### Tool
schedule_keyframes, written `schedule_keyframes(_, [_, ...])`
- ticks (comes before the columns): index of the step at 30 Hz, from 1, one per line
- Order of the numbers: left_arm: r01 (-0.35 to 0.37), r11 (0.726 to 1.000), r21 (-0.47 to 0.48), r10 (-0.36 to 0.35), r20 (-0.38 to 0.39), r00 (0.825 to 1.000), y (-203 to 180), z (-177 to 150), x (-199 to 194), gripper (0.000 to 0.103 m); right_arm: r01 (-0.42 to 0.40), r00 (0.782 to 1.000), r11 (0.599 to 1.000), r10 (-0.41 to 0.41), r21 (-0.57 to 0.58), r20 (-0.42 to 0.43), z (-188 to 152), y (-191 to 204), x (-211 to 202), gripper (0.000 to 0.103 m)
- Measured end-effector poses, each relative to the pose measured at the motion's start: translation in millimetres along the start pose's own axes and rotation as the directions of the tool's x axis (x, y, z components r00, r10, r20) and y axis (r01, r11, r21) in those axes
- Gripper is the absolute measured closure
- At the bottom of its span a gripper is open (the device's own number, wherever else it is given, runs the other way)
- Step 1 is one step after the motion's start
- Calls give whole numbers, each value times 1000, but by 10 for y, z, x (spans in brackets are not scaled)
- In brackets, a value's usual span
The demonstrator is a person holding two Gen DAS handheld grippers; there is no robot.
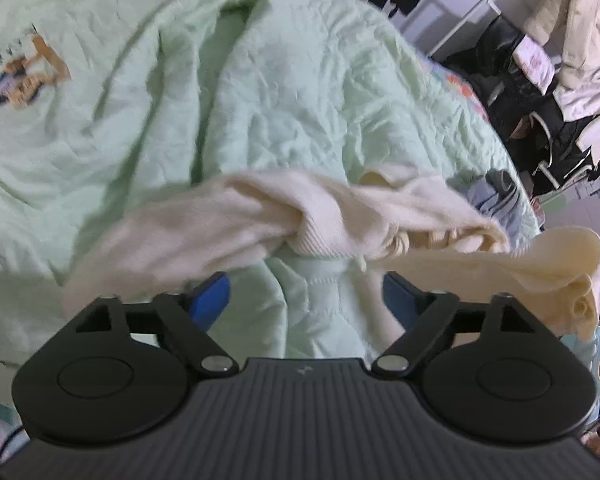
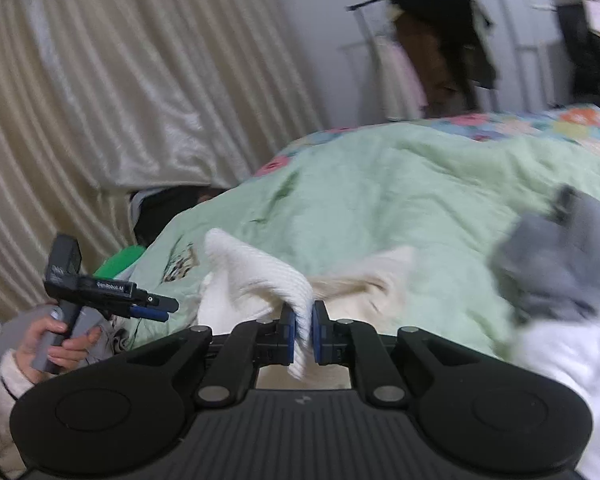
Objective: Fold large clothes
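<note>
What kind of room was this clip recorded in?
Most likely a bedroom: a bed covered by a pale green quilt, a long cream curtain beside it, and clothes hanging on a rack at the back.

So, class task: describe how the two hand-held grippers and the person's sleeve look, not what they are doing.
Each hand-held gripper, left and right, has a ribbed dark grey body, two round black housings, black linkage arms with silver pivot pins, and blue finger pads. From the right wrist view, the left one shows a grey handle. The sleeve is cream.
</note>
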State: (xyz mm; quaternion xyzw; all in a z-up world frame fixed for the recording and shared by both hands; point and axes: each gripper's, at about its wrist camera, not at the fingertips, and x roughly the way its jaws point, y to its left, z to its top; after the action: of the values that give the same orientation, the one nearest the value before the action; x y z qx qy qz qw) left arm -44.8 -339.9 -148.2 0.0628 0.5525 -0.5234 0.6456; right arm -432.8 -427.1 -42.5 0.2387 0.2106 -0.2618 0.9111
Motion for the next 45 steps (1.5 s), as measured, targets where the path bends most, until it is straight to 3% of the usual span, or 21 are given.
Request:
schedule_keyframes(4, [41, 999, -23, -43, -101, 994, -156, -98, 211, 15, 72, 996, 993, -68, 90, -55, -236, -326, -20, 95])
schedule_keyframes(7, [34, 995, 95, -25, -88, 996, -429, -79, 180, 15, 103, 990, 988, -91, 112, -108, -391, -464, -89, 95])
schedule_keyframes(10, [-61, 976, 210, 63, -2, 998, -592, 6, 125, 15, 150, 971, 984, -128, 97, -202, -577, -535, -87, 93])
schedule_keyframes(12, [-150, 953, 264, 145, 40, 989, -645, 91, 156, 14, 231, 935, 971, -202, 67, -292, -685, -555, -97, 88])
schedule_keyframes(14, [-209, 928, 308, 203, 51, 978, -675, 158, 223, 14, 220, 957, 970, -194, 106, -216, -589, -559, -253, 72])
schedule_keyframes(15, [-231, 913, 335, 228, 49, 972, -697, 200, 281, 14, 205, 971, 971, -186, 122, -150, -500, -547, -339, 67])
schedule_keyframes(17, [-233, 901, 365, 238, 33, 971, -744, 235, 373, 14, 150, 989, 982, -151, 117, -7, -270, -473, -467, 47])
schedule_keyframes(18, [-224, 896, 383, 236, 18, 972, -782, 253, 441, 14, 119, 992, 989, -122, 86, 32, -144, -431, -439, 47])
schedule_keyframes(21, [-243, 874, 420, 267, 0, 964, -898, 278, 591, 14, 107, 994, 989, -106, -99, 10, 185, -224, -21, 48])
schedule_keyframes(25, [-247, 863, 440, 279, -8, 960, -937, 298, 627, 14, 111, 982, 926, -158, -360, -103, 420, 86, 854, 49])
schedule_keyframes(29, [-194, 906, 375, 224, -36, 974, -810, 376, 557, 14, 46, 954, 807, -211, -588, -214, 440, 411, 1764, 49])
schedule_keyframes(32, [-157, 938, 310, 176, -34, 984, -672, 394, 493, 14, -30, 912, 720, -263, -693, -313, 323, 564, 2302, 51])
schedule_keyframes(33, [-147, 948, 282, 160, -23, 987, -606, 388, 446, 14, -53, 894, 700, -285, -713, -346, 268, 592, 2441, 55])
schedule_keyframes(34, [-144, 955, 260, 154, -17, 988, -546, 379, 415, 14, -57, 881, 695, -304, -716, -364, 253, 602, 2569, 70])
schedule_keyframes(35, [-144, 959, 243, 151, -14, 988, -490, 368, 394, 14, -52, 870, 698, -320, -714, -376, 253, 604, 2692, 96])
schedule_keyframes(37, [-145, 966, 212, 150, -8, 989, -384, 347, 360, 14, -43, 881, 767, -272, -640, -387, 411, 500, 2761, 96])
schedule_keyframes(40, [-169, 965, 200, 171, 8, 985, -314, 365, 368, 14, 6, 947, 893, -149, -450, -284, 757, 235, 2421, 97])
schedule_keyframes(42, [-182, 962, 202, 180, 27, 983, -316, 408, 387, 14, 92, 976, 924, -157, -372, -149, 921, 81, 2087, 97])
schedule_keyframes(43, [-184, 962, 201, 182, 31, 983, -330, 434, 404, 14, 159, 978, 920, -197, -358, -73, 976, 15, 1900, 97])
schedule_keyframes(45, [-178, 963, 201, 176, 31, 984, -374, 485, 443, 14, 297, 953, 894, -299, -334, 49, 1021, -111, 1585, 97])
